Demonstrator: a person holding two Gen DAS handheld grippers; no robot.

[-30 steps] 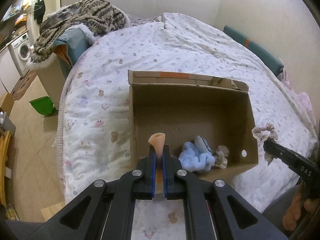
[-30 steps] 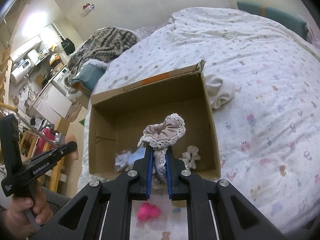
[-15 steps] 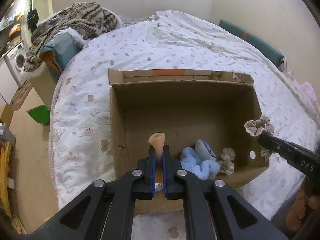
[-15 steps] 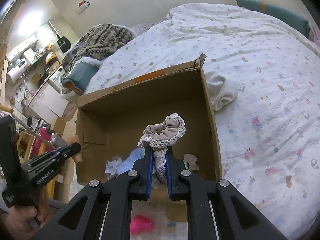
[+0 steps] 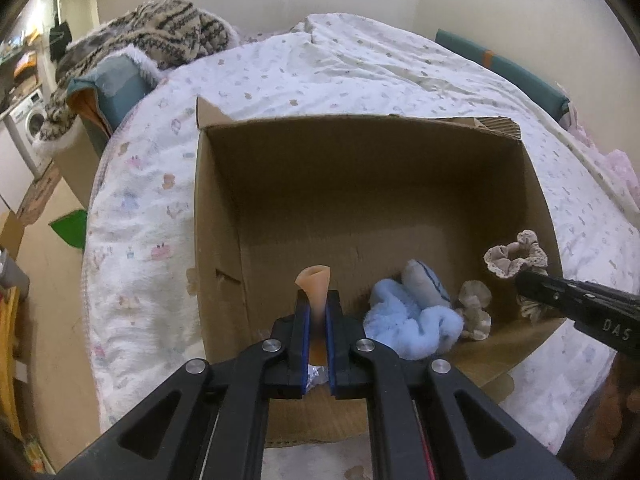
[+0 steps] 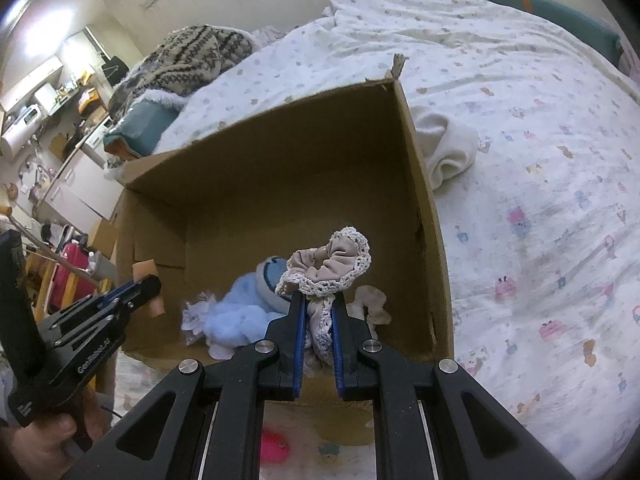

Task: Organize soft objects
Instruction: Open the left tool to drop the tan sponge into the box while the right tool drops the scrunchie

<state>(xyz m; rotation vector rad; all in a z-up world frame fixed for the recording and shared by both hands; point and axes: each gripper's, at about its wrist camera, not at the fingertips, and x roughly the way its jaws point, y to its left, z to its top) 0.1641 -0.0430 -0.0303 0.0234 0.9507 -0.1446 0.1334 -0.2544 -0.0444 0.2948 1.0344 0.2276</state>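
Box on bed; plush toy inside near front; cloth on bed right of box.

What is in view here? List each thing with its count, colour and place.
cardboard box: 1, brown, open on the bed
blue plush: 1, light blue, box floor
beige scrunchie in box: 1, beside the plush
lace scrunchie: 1, beige and white, in right gripper
peach piece: 1, in left gripper
white cloth: 1, bed, right of box
pink item: 1, below right gripper
left gripper: shut
right gripper: shut
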